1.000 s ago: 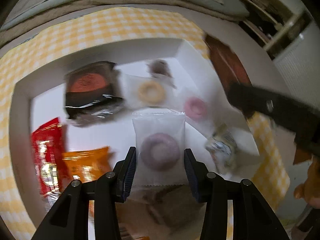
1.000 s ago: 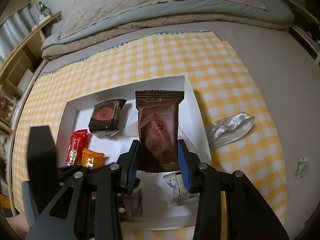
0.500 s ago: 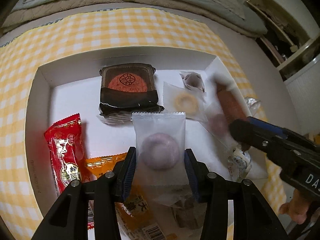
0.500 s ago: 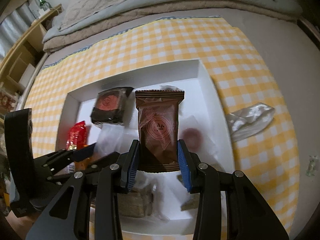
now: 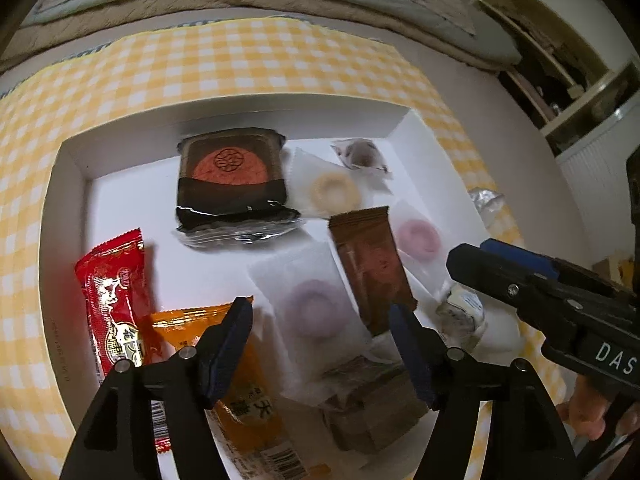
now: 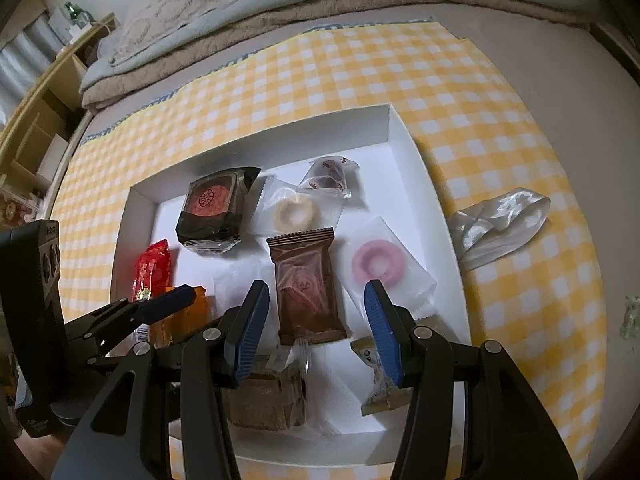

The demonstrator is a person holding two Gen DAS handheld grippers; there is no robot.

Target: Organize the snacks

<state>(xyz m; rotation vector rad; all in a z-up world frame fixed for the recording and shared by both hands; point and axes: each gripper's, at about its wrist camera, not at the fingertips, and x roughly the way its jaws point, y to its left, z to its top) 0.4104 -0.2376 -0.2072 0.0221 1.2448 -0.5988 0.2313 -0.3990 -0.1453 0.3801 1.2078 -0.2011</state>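
Observation:
A white tray (image 5: pixel 60 248) on a yellow checked cloth holds several wrapped snacks. My left gripper (image 5: pixel 320 320) is open above a clear packet with a purple ring (image 5: pixel 312 312), which lies in the tray. My right gripper (image 6: pixel 314 308) is open above a brown packet (image 6: pixel 306 280), which lies flat in the tray and also shows in the left wrist view (image 5: pixel 370 268). The tray (image 6: pixel 416 168) also holds a dark mooncake pack (image 6: pixel 216 208), a cream ring packet (image 6: pixel 294 212), a pink ring packet (image 6: pixel 378 260), a red packet (image 6: pixel 154 272) and an orange packet (image 5: pixel 240 380).
A crumpled clear wrapper (image 6: pixel 500 220) lies on the cloth right of the tray. A brown block snack (image 6: pixel 264 400) and a small wrapped sweet (image 6: pixel 376 380) sit at the tray's near edge. Bedding lies beyond the cloth, shelves at the far left.
Both grippers have opened. The purple ring packet and the brown packet have dropped from the fingers and now lie in the tray.

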